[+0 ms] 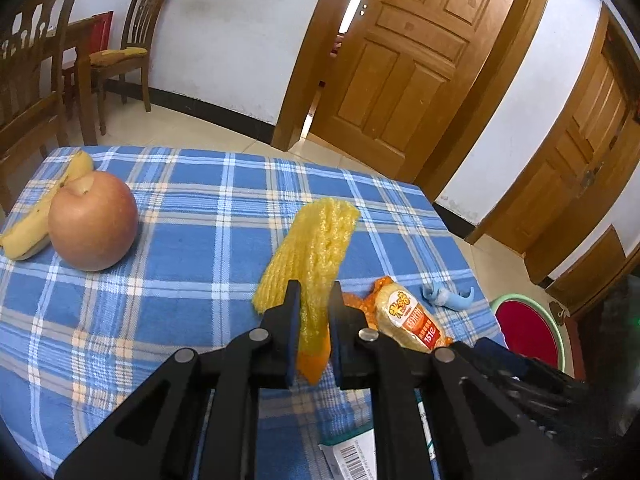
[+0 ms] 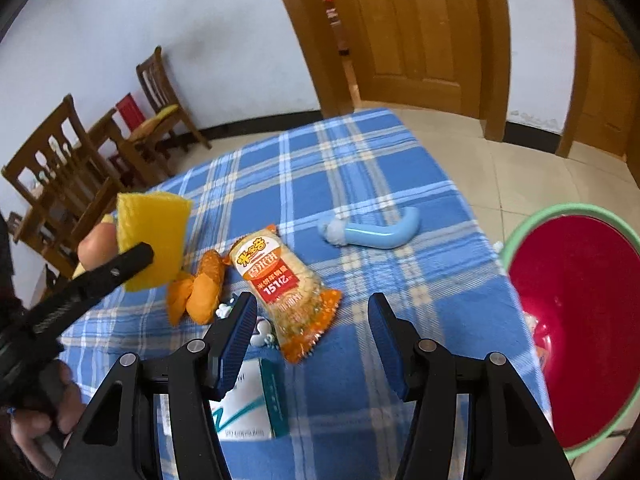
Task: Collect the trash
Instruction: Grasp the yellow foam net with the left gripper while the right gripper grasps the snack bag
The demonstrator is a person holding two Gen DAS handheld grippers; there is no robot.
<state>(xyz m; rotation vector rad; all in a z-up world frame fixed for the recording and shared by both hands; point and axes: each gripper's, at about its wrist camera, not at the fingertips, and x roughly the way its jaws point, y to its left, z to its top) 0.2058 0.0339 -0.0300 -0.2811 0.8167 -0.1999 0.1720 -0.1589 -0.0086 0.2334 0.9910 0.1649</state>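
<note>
My left gripper [image 1: 314, 300] is shut on a yellow foam fruit net [image 1: 316, 240], lifted above the blue plaid tablecloth [image 1: 180, 300]; the right wrist view shows the same net [image 2: 154, 236] in that gripper [image 2: 140, 258] at the left. My right gripper [image 2: 312, 312] stands open just above an orange snack wrapper [image 2: 280, 280], with nothing pressed between its blue pads [image 2: 236, 340]. A crumpled orange wrapper [image 2: 200, 292] lies left of the snack wrapper. A white and teal box [image 2: 248, 400] lies under the right gripper. A red bin with a green rim [image 2: 580, 320] stands beside the table at the right.
An apple [image 1: 94, 222] and a banana peel [image 1: 38, 216] sit at the table's left. A light blue hooked plastic piece [image 2: 372, 232] lies toward the far right edge. Wooden chairs [image 1: 136, 44] stand by the wall; wooden doors [image 1: 404, 64] are behind the table.
</note>
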